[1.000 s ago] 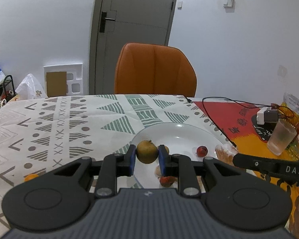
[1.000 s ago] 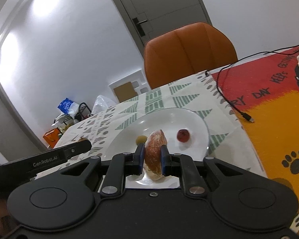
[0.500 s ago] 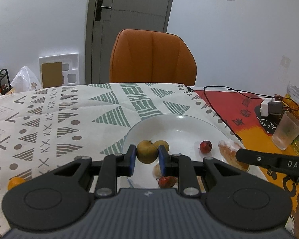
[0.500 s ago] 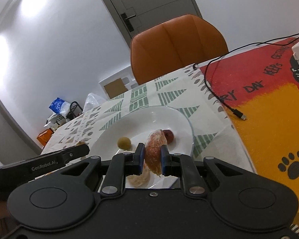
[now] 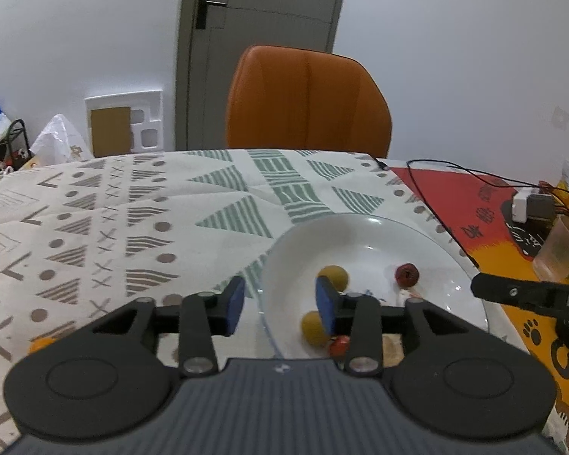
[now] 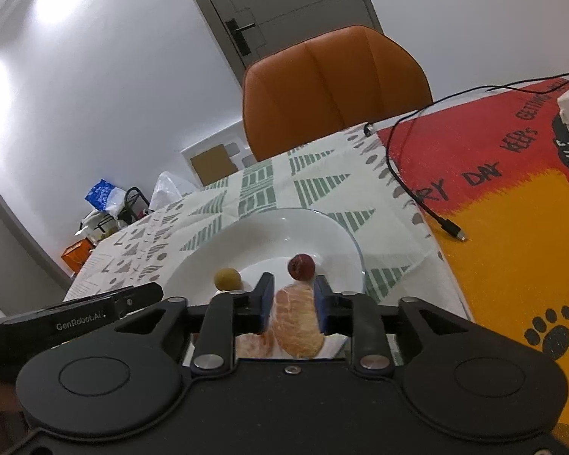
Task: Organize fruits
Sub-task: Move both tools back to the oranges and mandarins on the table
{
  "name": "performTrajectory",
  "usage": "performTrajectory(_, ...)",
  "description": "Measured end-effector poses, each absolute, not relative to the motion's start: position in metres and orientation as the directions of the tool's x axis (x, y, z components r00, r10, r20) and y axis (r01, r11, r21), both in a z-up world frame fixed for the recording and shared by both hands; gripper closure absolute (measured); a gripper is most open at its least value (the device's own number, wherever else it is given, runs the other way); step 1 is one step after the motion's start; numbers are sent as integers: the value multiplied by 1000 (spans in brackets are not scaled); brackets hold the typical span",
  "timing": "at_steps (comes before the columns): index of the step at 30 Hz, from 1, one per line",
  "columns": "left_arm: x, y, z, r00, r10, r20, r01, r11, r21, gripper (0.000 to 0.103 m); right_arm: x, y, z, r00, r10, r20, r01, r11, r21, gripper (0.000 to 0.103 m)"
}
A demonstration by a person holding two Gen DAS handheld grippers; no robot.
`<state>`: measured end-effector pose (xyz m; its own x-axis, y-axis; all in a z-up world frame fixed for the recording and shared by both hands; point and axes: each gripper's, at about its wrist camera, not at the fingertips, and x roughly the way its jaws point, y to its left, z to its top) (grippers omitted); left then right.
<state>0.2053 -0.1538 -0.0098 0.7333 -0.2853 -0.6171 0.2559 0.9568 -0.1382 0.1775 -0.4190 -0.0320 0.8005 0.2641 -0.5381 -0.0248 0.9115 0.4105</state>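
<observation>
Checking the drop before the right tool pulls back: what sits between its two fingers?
In the right wrist view, a peeled orange segment lies between the right tool's open fingers, resting on the white plate, no longer pinched.

Glossy white plate (image 5: 455,250); matt patterned cloth tablecloth (image 5: 140,204); smooth leather-look chair (image 5: 307,102).

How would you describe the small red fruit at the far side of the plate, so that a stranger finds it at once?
Start at the orange chair behind the table, then come down to the white plate on the patterned cloth. On the plate's far right part lies the small red fruit, alone. It is round and dark red, while its neighbours are yellow-green balls or pale orange segments.
</observation>
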Motion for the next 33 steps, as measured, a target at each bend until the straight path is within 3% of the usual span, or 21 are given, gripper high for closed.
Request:
performTrajectory(3, 203, -145, -6, 742, -270, -614, 240, 962, -132, 45, 178, -416, -28, 800, 274, -534, -38, 911, 411, 64)
performTrajectory(18, 192, -95, 2, 776, -177, -605, 148, 984, -99, 28, 179, -382, -21, 776, 360, -518, -127, 894, 431, 43)
performTrajectory(33, 176, -51, -7, 773, -118, -623, 74, 993, -97, 28, 184, -335, -30, 714, 447, -538, -213, 872, 441, 42)
